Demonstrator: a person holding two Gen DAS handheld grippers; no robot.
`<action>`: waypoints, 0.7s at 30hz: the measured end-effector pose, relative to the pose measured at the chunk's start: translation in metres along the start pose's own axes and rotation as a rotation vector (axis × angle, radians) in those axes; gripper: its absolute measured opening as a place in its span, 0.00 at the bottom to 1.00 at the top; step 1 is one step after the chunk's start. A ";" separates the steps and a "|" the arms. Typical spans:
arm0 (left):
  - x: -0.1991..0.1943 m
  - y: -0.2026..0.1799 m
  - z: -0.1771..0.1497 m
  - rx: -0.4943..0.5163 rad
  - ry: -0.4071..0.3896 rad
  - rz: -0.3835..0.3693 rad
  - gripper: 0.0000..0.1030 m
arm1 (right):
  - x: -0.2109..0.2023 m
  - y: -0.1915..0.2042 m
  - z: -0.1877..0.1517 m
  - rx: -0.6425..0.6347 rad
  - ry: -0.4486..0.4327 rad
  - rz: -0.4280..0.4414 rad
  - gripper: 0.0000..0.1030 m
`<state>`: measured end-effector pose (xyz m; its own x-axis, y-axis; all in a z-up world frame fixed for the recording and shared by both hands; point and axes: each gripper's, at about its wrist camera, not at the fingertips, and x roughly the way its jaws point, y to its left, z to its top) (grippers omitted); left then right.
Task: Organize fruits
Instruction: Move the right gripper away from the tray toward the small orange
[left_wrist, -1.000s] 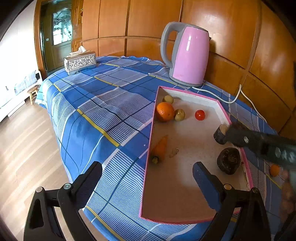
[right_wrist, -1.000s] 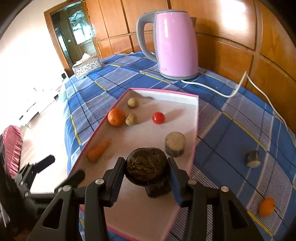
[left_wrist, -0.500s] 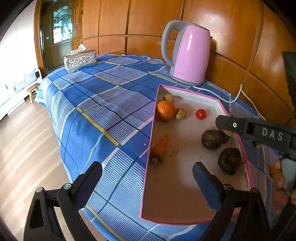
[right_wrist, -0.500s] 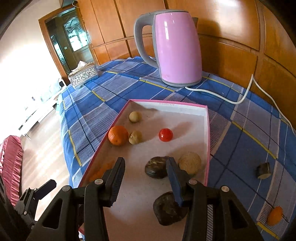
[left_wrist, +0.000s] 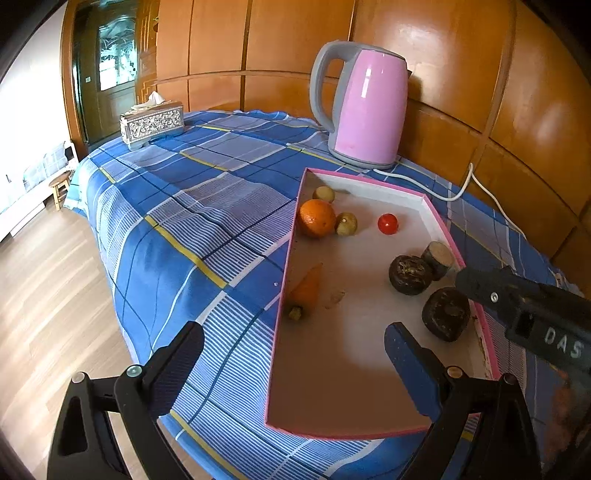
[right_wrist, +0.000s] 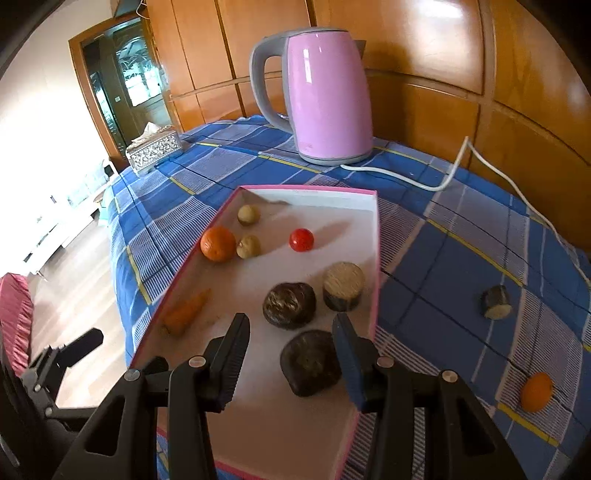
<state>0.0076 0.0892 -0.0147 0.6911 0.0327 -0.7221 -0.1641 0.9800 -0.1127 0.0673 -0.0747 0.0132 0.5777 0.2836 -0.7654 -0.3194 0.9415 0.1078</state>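
Both grippers are hanging released: left gripper (left_wrist: 293, 360), right gripper (right_wrist: 291, 363). Small orange (right_wrist: 536, 391) sitting at four o'clock outside tray (right_wrist: 373, 280), probably light, soft-skinned; pinch its middle.

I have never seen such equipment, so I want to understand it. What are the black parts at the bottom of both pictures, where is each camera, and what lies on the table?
There is no robot. A person holds one hand tool in each hand, and each tool has two fingers that open and close. A camera on each tool looks forward along those fingers, so they show at the bottom.

The left gripper is open and holds nothing. The right gripper is also open and empty.

On the blue checked cloth lies a pink-edged tray. In it are an orange, a carrot, a small red fruit and some dark round pieces. Outside it lie a small orange fruit and a cut piece. Behind stands a pink kettle.
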 end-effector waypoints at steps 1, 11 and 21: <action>-0.001 0.000 0.000 0.002 -0.001 -0.001 0.96 | -0.003 0.000 -0.003 -0.002 -0.004 -0.010 0.47; -0.005 -0.007 -0.001 0.029 -0.012 -0.018 0.96 | -0.030 -0.004 -0.022 0.004 -0.071 -0.105 0.49; -0.005 -0.013 -0.004 0.051 -0.005 -0.032 0.96 | -0.051 -0.032 -0.046 0.108 -0.096 -0.185 0.52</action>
<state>0.0036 0.0758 -0.0121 0.6990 0.0019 -0.7151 -0.1058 0.9893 -0.1009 0.0137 -0.1273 0.0200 0.6896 0.1160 -0.7149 -0.1226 0.9915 0.0426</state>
